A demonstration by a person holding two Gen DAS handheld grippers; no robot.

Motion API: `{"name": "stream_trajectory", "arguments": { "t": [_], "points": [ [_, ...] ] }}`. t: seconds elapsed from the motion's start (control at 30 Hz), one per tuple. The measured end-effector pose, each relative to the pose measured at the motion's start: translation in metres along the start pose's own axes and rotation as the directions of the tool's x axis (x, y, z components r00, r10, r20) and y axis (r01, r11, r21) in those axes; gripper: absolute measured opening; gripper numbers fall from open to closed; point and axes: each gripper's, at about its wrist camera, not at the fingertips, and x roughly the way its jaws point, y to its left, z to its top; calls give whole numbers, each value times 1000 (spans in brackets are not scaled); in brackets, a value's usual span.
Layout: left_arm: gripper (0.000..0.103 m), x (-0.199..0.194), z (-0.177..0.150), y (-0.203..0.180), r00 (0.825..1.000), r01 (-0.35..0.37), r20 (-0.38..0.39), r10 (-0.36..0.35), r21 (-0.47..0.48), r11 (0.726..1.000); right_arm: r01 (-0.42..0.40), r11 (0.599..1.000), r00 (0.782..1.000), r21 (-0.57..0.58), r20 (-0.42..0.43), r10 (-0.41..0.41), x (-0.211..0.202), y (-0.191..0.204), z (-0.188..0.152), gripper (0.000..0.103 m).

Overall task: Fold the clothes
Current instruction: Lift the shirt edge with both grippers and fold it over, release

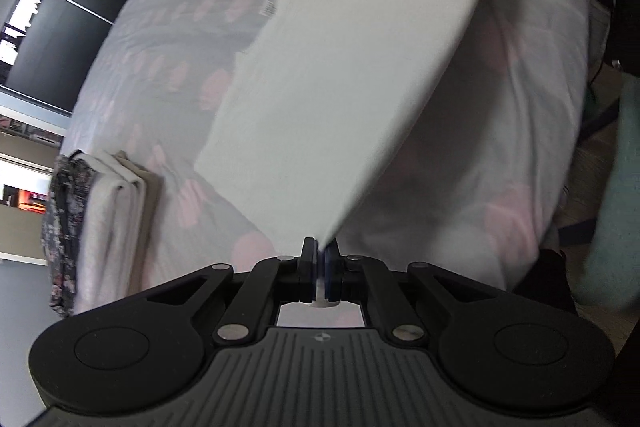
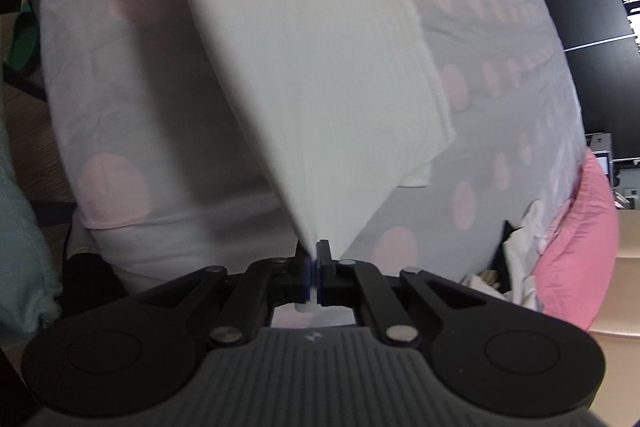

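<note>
A white garment (image 1: 340, 67) hangs stretched above a bed, lifted off the sheet with a shadow under it. My left gripper (image 1: 320, 247) is shut on one of its near corners. In the right wrist view the same white garment (image 2: 312, 67) rises from my right gripper (image 2: 314, 249), which is shut on another near corner. The cloth's far edge runs out of frame at the top, and a small label shows near its side hem. Both views are blurred by motion.
The bed sheet (image 1: 168, 39) is pale grey with pink dots. A stack of folded clothes (image 1: 104, 219) lies at its left edge. A pink pillow (image 2: 576, 247) and loose white clothes (image 2: 520, 247) lie at the right. Dark wardrobe doors (image 1: 56, 7) stand beyond the bed.
</note>
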Motion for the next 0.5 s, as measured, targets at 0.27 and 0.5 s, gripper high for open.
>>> {"name": "stream_trajectory", "arguments": {
  "t": [0.27,0.5],
  "points": [
    [1,44,-11,-27,991,111,-79,-111,6,994,-60,996,997,-64,-43,57,37,36,0,3],
    [2,74,-14,-35,977,162,-139,-159,13,987,-58,990,997,-130,-63,50,51,54,2,3]
  ]
}}
